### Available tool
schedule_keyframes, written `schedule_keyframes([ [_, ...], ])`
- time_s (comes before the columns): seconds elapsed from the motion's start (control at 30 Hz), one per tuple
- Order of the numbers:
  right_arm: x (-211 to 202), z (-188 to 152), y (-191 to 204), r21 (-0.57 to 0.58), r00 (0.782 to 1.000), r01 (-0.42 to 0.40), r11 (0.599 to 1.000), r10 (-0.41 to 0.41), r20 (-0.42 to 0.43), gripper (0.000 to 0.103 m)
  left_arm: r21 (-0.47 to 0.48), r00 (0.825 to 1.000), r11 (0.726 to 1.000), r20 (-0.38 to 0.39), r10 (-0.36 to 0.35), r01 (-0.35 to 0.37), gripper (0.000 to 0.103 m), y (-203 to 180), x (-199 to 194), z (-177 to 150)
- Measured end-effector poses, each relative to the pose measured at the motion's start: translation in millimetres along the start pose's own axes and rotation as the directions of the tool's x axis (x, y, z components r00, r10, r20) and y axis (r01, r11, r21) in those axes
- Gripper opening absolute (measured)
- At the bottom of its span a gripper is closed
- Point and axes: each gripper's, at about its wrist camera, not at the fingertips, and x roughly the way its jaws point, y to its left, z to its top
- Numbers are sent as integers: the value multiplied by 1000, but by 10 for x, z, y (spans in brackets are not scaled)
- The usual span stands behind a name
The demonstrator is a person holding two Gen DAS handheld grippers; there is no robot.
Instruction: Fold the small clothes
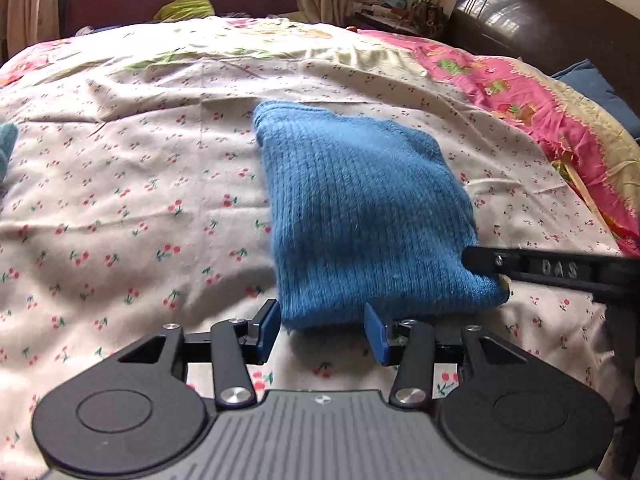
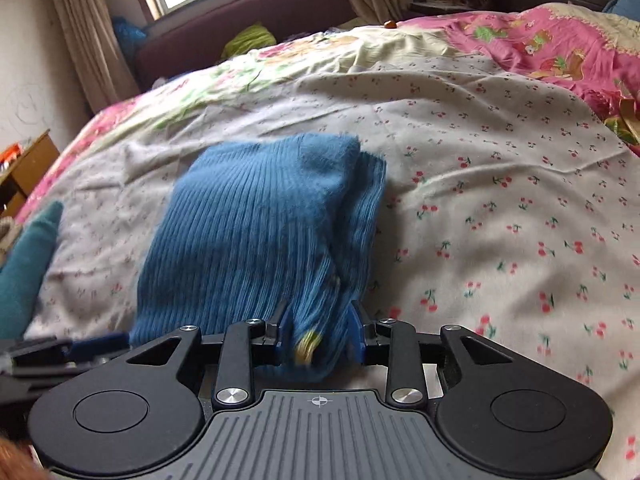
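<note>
The blue garment (image 1: 360, 208) is a fuzzy, ribbed knit, lying on a thin, wrinkled matt cotton sheet (image 1: 120, 200) printed with cherries. Beyond the garment, the dark headboard (image 1: 540, 20) shines glossy like lacquered wood. Both the left gripper (image 1: 322, 330) and right gripper (image 2: 320, 336) look matt black plastic with bright metal screws and smooth blue pads (image 1: 269, 326)
</note>
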Motion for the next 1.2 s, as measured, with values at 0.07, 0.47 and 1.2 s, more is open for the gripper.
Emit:
schedule_keyframes([
  [0.07, -10, -53, 17, 3, 1000, 9, 1000, -9, -12, 30, 9, 1000, 1000, -3, 9, -9, 56, -18, -20, -28],
  [0.47, -449, -161, 162, 33, 998, -56, 998, 56, -5, 31, 29, 1000, 1000, 29, 8, -9, 57, -87, -272, -120],
  [1.2, -658, -627, 419, -56, 996, 24, 998, -19, 85, 72, 46, 997, 995, 14, 82, -83, 72, -98, -403, -461],
])
